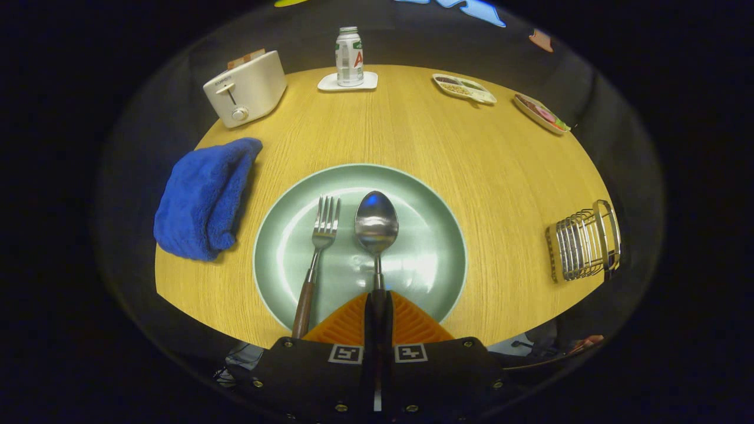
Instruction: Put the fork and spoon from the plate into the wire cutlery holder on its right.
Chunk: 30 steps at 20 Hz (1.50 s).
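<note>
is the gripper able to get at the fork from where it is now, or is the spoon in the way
Probably yes, but not right now: the gripper is shut on the spoon handle. The fork lies apart from it on the plate, just beside the fingers, with nothing over it.

The gripper (377, 306) has its 2 orange fingers (347, 324) drawn close together over the near rim of the green plate (412, 194), with the spoon (376, 227) handle running down into the narrow gap between them (pressed from both sides, by the look of it). The fork (315, 259) lies just left of the spoon, parallel to it. The wire cutlery holder (583, 241) stands well apart on the wooden table (500, 165), a blue towel (203, 197) opposite.
</note>
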Available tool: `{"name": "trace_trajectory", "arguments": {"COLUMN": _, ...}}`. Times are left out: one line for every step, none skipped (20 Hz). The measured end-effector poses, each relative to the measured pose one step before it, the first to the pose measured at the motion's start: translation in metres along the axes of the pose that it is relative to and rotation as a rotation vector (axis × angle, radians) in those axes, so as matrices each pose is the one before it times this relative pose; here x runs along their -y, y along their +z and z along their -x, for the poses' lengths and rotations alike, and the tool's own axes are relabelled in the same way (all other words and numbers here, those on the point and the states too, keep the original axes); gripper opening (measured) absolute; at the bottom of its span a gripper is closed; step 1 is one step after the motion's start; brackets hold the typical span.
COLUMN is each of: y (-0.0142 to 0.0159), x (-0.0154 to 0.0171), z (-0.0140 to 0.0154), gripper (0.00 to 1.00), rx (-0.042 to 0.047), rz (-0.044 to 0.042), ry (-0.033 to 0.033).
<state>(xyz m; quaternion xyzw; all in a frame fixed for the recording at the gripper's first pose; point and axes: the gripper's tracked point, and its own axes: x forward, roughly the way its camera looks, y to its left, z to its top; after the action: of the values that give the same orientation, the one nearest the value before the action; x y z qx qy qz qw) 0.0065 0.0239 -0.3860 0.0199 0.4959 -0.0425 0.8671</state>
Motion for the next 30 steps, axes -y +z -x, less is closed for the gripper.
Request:
{"name": "trace_trajectory", "arguments": {"y": 0.00613, "x": 0.00684, "z": 0.00591, "gripper": 0.05, "rx": 0.01570, "rz": -0.01806, "ry": -0.00999}}
{"name": "trace_trajectory", "arguments": {"y": 0.00629, "x": 0.00766, "z": 0.00635, "gripper": 0.05, "rx": 0.01563, "rz": -0.02150, "ry": -0.00964}}
{"name": "trace_trajectory", "arguments": {"y": 0.00650, "x": 0.00859, "z": 0.00522, "gripper": 0.05, "rx": 0.01473, "rz": -0.02349, "ry": -0.01132}}
{"name": "trace_trajectory", "arguments": {"y": 0.00745, "x": 0.00937, "z": 0.00634, "gripper": 0.05, "rx": 0.01574, "rz": -0.02462, "ry": -0.01427}}
{"name": "trace_trajectory", "arguments": {"y": 0.00602, "x": 0.01075, "z": 0.00438, "gripper": 0.05, "rx": 0.01260, "rz": -0.02543, "ry": -0.01575}}
{"name": "trace_trajectory", "arguments": {"y": 0.00668, "x": 0.01095, "z": 0.00521, "gripper": 0.05, "rx": 0.01139, "rz": -0.02373, "ry": -0.01426}}
{"name": "trace_trajectory", "arguments": {"y": 0.00628, "x": 0.01177, "z": 0.00386, "gripper": 0.05, "rx": 0.00866, "rz": -0.02522, "ry": -0.01720}}
{"name": "trace_trajectory", "arguments": {"y": 0.00563, "x": 0.01271, "z": 0.00466, "gripper": 0.05, "rx": 0.00655, "rz": -0.02533, "ry": -0.01969}}
{"name": "trace_trajectory", "arguments": {"y": 0.00387, "x": 0.01437, "z": 0.00455, "gripper": 0.05, "rx": 0.00428, "rz": -0.03124, "ry": -0.02230}}
{"name": "trace_trajectory", "arguments": {"y": 0.00502, "x": 0.01405, "z": 0.00402, "gripper": 0.05, "rx": 0.00664, "rz": -0.03277, "ry": -0.01873}}
{"name": "trace_trajectory", "arguments": {"y": 0.00274, "x": 0.01024, "z": 0.00075, "gripper": 0.05, "rx": -0.00242, "rz": -0.03574, "ry": -0.01759}}
{"name": "trace_trajectory", "arguments": {"y": 0.00238, "x": 0.01195, "z": 0.00200, "gripper": 0.05, "rx": -0.00119, "rz": -0.03126, "ry": -0.01668}}
{"name": "trace_trajectory", "arguments": {"y": 0.00102, "x": 0.01313, "z": 0.00125, "gripper": 0.05, "rx": -0.00472, "rz": -0.02783, "ry": -0.01874}}
{"name": "trace_trajectory", "arguments": {"y": 0.00097, "x": 0.01231, "z": 0.00035, "gripper": 0.05, "rx": -0.00829, "rz": -0.02411, "ry": -0.01981}}
{"name": "trace_trajectory", "arguments": {"y": -0.00064, "x": 0.01263, "z": -0.00021, "gripper": 0.05, "rx": -0.01083, "rz": -0.02309, "ry": -0.01798}}
{"name": "trace_trajectory", "arguments": {"y": 0.00024, "x": 0.01030, "z": 0.00032, "gripper": 0.05, "rx": -0.01278, "rz": -0.02403, "ry": -0.01309}}
{"name": "trace_trajectory", "arguments": {"y": 0.00169, "x": 0.00953, "z": -0.00139, "gripper": 0.05, "rx": -0.00524, "rz": -0.02891, "ry": -0.01140}}
{"name": "trace_trajectory", "arguments": {"y": -0.00099, "x": 0.00783, "z": -0.00111, "gripper": 0.05, "rx": -0.01492, "rz": -0.02709, "ry": -0.00986}}
{"name": "trace_trajectory", "arguments": {"y": -0.00282, "x": 0.00737, "z": -0.00167, "gripper": 0.05, "rx": -0.02411, "rz": -0.01949, "ry": -0.00564}}
{"name": "trace_trajectory", "arguments": {"y": -0.00199, "x": 0.00615, "z": -0.00166, "gripper": 0.05, "rx": -0.02778, "rz": -0.01486, "ry": -0.00596}}
{"name": "trace_trajectory", "arguments": {"y": -0.00138, "x": 0.00558, "z": -0.00204, "gripper": 0.05, "rx": -0.02274, "rz": -0.01326, "ry": -0.00331}}
{"name": "trace_trajectory", "arguments": {"y": 0.00093, "x": 0.00324, "z": -0.00167, "gripper": 0.05, "rx": -0.01558, "rz": -0.01374, "ry": 0.00149}}
{"name": "trace_trajectory", "arguments": {"y": 0.00074, "x": 0.00262, "z": -0.00204, "gripper": 0.05, "rx": -0.01273, "rz": -0.01503, "ry": 0.00379}}
{"name": "trace_trajectory", "arguments": {"y": 0.00111, "x": 0.00055, "z": -0.00143, "gripper": 0.05, "rx": -0.00903, "rz": -0.01232, "ry": 0.00957}}
{"name": "trace_trajectory", "arguments": {"y": 0.00137, "x": 0.00008, "z": -0.00079, "gripper": 0.05, "rx": -0.00990, "rz": -0.00915, "ry": 0.01069}}
{"name": "trace_trajectory", "arguments": {"y": 0.00263, "x": 0.00020, "z": -0.00022, "gripper": 0.05, "rx": -0.00431, "rz": -0.00379, "ry": 0.00739}}
{"name": "trace_trajectory", "arguments": {"y": 0.00233, "x": 0.00071, "z": -0.00114, "gripper": 0.07, "rx": 0.00465, "rz": 0.00057, "ry": 0.00279}}
{"name": "trace_trajectory", "arguments": {"y": 0.00277, "x": 0.00263, "z": 0.00386, "gripper": 0.08, "rx": 0.00702, "rz": 0.00604, "ry": -0.00647}}
{"name": "trace_trajectory", "arguments": {"y": 0.00307, "x": 0.00242, "z": -0.00001, "gripper": 0.11, "rx": 0.00580, "rz": 0.01183, "ry": -0.01046}}
{"name": "trace_trajectory", "arguments": {"y": 0.00570, "x": 0.00410, "z": 0.00159, "gripper": 0.12, "rx": 0.01709, "rz": 0.01082, "ry": -0.01373}}
